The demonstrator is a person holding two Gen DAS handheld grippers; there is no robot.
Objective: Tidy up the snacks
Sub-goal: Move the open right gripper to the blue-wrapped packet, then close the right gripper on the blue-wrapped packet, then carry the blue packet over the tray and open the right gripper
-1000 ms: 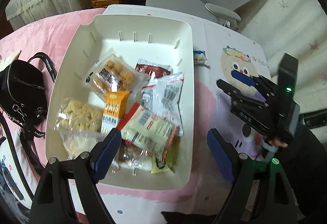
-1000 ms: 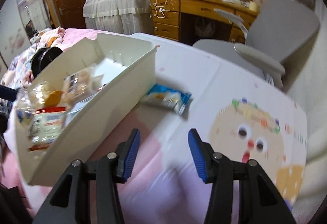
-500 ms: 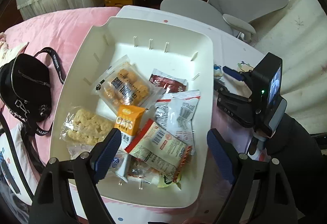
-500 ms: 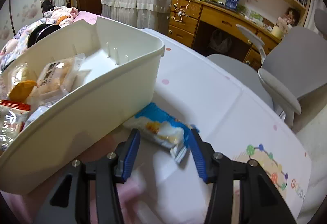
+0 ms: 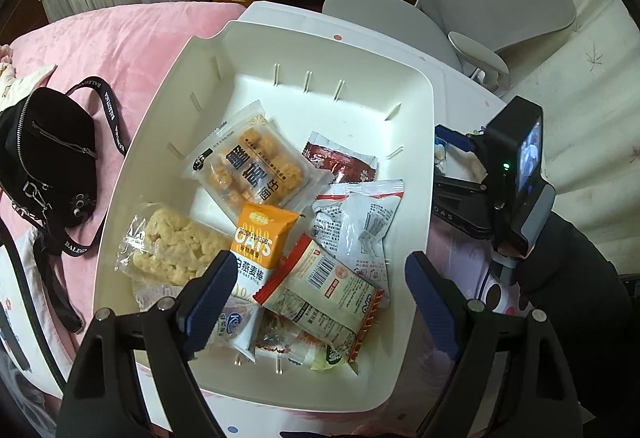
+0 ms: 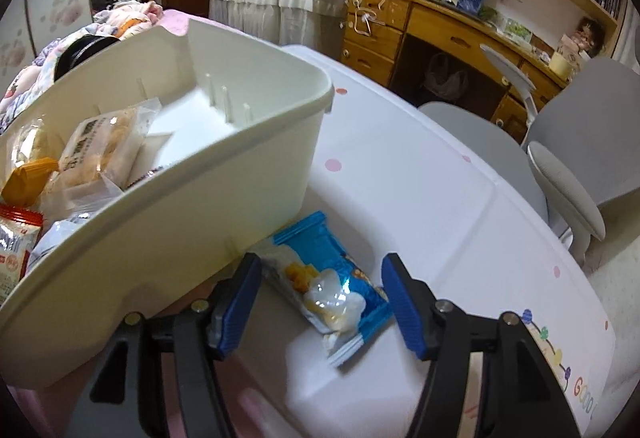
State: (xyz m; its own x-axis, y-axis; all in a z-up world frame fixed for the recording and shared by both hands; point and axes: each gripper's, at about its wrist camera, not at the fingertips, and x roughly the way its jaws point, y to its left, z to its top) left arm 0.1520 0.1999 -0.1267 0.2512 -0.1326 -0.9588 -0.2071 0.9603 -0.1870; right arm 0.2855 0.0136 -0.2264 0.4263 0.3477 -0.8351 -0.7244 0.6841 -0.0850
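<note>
A white bin (image 5: 416,174) holds several snack packets, among them an orange OATS bar (image 5: 262,238) and a clear pack of fried bites (image 5: 252,166). My left gripper (image 5: 318,302) is open and empty above the bin's near end. A blue snack packet (image 6: 326,278) lies on the table beside the bin's outer wall (image 6: 192,214). My right gripper (image 6: 320,302) is open, its fingers on either side of the blue packet and not touching it. The right gripper also shows in the left wrist view (image 5: 460,166), at the bin's right side.
A black bag (image 5: 48,162) lies on the pink bedding left of the bin. A grey office chair (image 5: 480,10) and a wooden desk (image 6: 420,30) stand beyond the white table (image 6: 420,190).
My right gripper has moved forward to the blue packet, which now lies between its open fingers. My left gripper has shifted a little over the bin and stays open.
</note>
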